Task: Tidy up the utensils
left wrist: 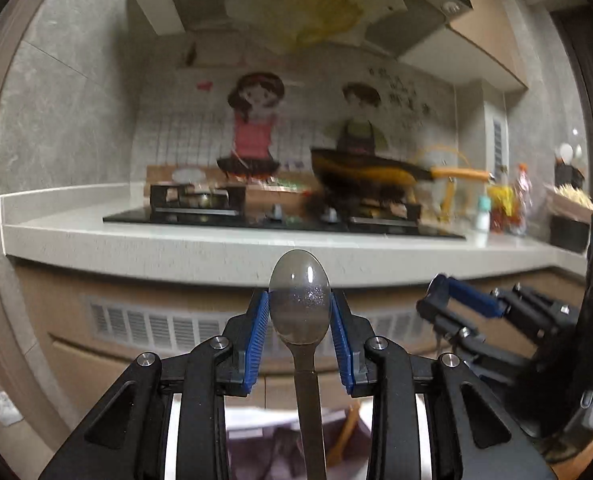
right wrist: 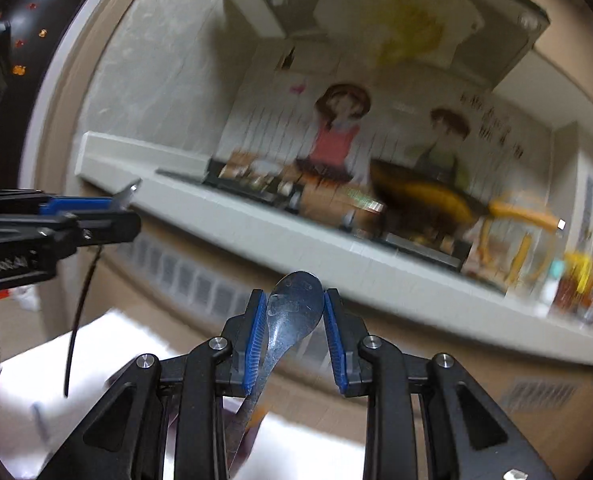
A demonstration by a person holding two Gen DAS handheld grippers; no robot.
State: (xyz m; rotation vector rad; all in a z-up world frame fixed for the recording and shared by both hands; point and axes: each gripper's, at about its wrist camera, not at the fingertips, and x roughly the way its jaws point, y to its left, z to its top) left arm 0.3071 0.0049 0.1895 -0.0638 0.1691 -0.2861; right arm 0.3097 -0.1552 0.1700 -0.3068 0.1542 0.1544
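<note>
My left gripper (left wrist: 299,304) is shut on a metal spoon (left wrist: 299,300), bowl up between the blue pads, handle running down out of view. My right gripper (right wrist: 292,312) is shut on a second metal spoon (right wrist: 294,304), bowl up and tilted slightly, handle going down left. Both are held in the air in front of a kitchen counter. The right gripper shows at the right of the left wrist view (left wrist: 448,296). The left gripper shows at the left of the right wrist view (right wrist: 108,208), with the spoon's edge sticking out.
A white counter (left wrist: 176,240) carries a black gas hob (left wrist: 256,216) with a dark pan with a yellow handle (left wrist: 376,168). Bottles (left wrist: 508,204) and a utensil holder (left wrist: 568,168) stand at the counter's right. A white surface (right wrist: 96,360) lies below the grippers.
</note>
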